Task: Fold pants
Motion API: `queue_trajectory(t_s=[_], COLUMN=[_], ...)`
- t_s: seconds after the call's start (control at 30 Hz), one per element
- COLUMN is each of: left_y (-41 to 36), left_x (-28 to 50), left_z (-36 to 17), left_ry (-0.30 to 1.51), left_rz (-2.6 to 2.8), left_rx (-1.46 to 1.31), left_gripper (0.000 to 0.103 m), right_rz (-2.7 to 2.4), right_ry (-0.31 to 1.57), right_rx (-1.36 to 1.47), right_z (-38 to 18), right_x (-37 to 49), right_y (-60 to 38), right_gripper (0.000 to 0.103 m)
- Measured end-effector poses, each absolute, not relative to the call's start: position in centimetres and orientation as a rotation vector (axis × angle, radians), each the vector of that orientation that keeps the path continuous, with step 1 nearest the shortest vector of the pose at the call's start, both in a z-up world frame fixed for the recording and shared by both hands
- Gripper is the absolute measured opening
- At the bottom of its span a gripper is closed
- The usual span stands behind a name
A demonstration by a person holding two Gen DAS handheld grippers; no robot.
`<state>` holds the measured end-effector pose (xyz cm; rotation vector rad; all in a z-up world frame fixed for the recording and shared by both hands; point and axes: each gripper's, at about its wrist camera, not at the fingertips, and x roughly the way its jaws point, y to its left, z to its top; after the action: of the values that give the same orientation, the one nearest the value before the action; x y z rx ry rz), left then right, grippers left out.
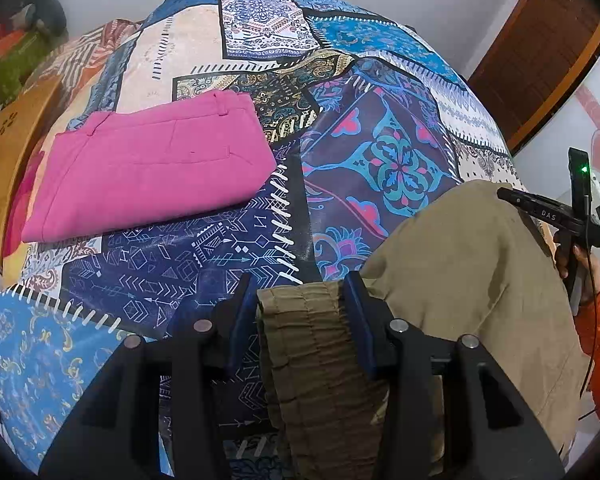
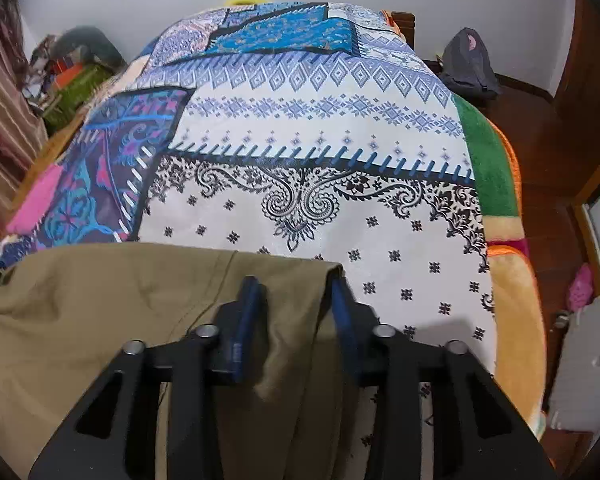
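The left gripper [image 1: 300, 312] is closed on the gathered elastic waistband [image 1: 312, 344] of the khaki cotton pants [image 1: 472, 280]; the ribbed band stands between the two blue pads and fills the gap; the right gripper [image 2: 294, 304] pinches a fold at the other edge of the same khaki cotton pants [image 2: 100, 304], with cloth bunched between its pads and hanging down below them. In the left wrist view the black body of the right tool [image 1: 552, 216] shows at the far right, so the two grips lie side by side with the cloth spanning between them; the long axis of that held edge runs left to right across the person, and the rest of the garment drops toward the person and is not visible.

The pants hang at the near edge of the patchwork printed bedspread [image 2: 320, 152], which stretches away in front of both grippers. A pink folded pair of trousers [image 1: 148, 168] lies flat further out on the left side, well apart from the khaki cloth. I judge that the coming move goes forward, onto the bare spread ahead, and both hands are about equally near to it.
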<state>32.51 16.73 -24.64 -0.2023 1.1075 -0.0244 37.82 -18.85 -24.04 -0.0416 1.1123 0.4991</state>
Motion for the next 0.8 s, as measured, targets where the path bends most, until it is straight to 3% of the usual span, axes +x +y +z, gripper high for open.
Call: queue_trajectory(t_s=[0.03, 0.1, 0.17, 0.23, 0.67, 0.7, 0.8], left_y=[16.7, 16.5, 16.3, 16.0, 15.7, 15.8, 16.7], left_x=[32.4, 32.2, 31.9, 31.6, 32.0, 32.1, 32.3], left_z=[-24.6, -24.3, -24.1, -24.0, -23.8, -23.8, -23.8], left_ry=[1.103, 1.087, 1.066, 1.046, 1.01, 1.008, 1.012], left_rz=[-0.015, 0.031, 0.042, 0.074, 0.165, 0.189, 0.26], left_rx=[-0.193, -0.154, -0.136, -0.085, 0.027, 0.036, 0.075], left_gripper=[0.04, 0.025, 0.022, 0.01, 0.008, 0.0, 0.0], right_rz=[0.493, 0.484, 0.476, 0.457, 0.396, 0.393, 0.376], right_ry=[1.102, 1.075, 1.044, 0.994, 0.908, 0.915, 0.956], right_rx=[-0.049, -0.077, -0.125, -0.168, -0.198, -0.195, -0.195], right_z=[-23.8, -23.4, -22.9, -22.2, -20.5, -20.6, -20.6], right_x=[37.6, 37.4, 37.0, 36.7, 38.0, 38.0, 38.4], right_y=[-18.8, -18.4, -17.9, -17.3, -17.3, -17.1, -17.1], right_gripper=[0.016, 0.011, 0.008, 0.007, 0.006, 0.006, 0.008])
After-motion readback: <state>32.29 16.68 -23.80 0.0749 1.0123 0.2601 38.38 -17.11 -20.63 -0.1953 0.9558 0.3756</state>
